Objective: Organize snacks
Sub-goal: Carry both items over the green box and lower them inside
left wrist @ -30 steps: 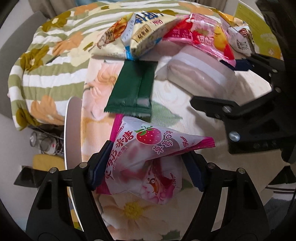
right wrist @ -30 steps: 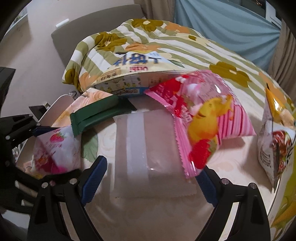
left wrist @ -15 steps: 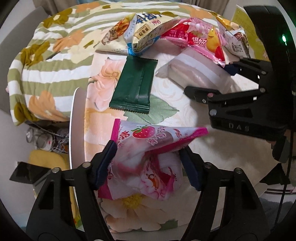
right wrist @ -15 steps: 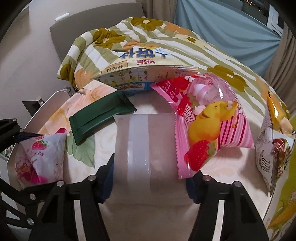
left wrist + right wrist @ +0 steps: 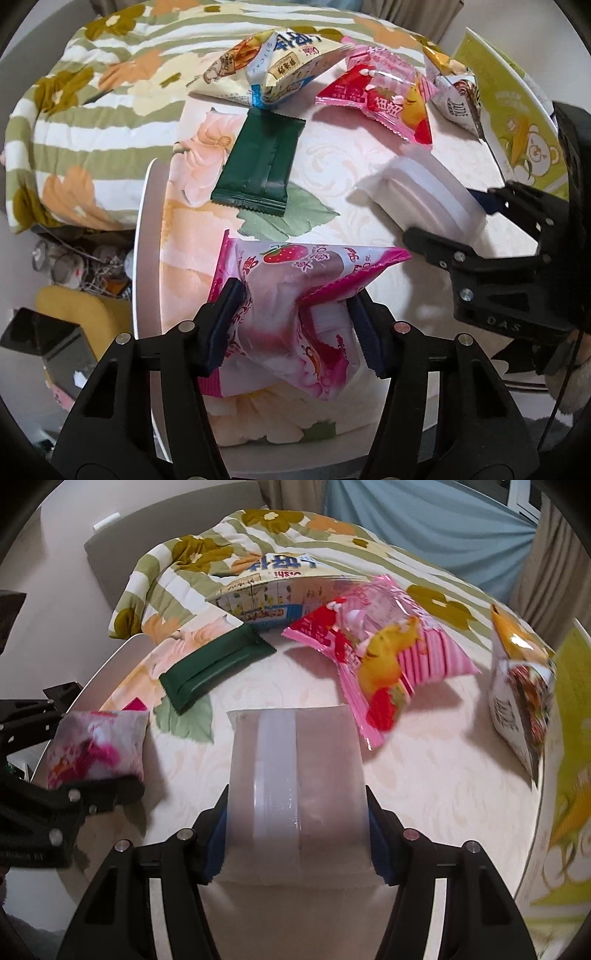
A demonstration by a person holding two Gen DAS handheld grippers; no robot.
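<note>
On a round table with a floral cloth (image 5: 332, 166), my left gripper (image 5: 295, 306) holds a pink strawberry snack bag (image 5: 295, 266). Its jaws are still closing, and the pads crumple the bag's middle. The right wrist view shows the same bag (image 5: 96, 746) in the left gripper (image 5: 99, 746) at the far left. My right gripper (image 5: 295, 812) is shut on a frosted white packet (image 5: 295, 760), pads pressed on both its sides. In the left wrist view that white packet (image 5: 417, 192) sits in the right gripper (image 5: 443, 214) at the right.
A dark green packet (image 5: 258, 162), a cream and blue sticks bag (image 5: 273, 66), a pink bag with a yellow bear (image 5: 388, 99) and a white and orange bag (image 5: 454, 96) lie farther back. A yellow-green pack (image 5: 517, 122) stands at right. A striped floral quilt (image 5: 92, 92) lies beyond the table's left edge (image 5: 144, 258).
The left jaws squeezed in on the strawberry bag, folding it. The right jaws shut on the white packet, then drew it out from beside the pink bear bag.
</note>
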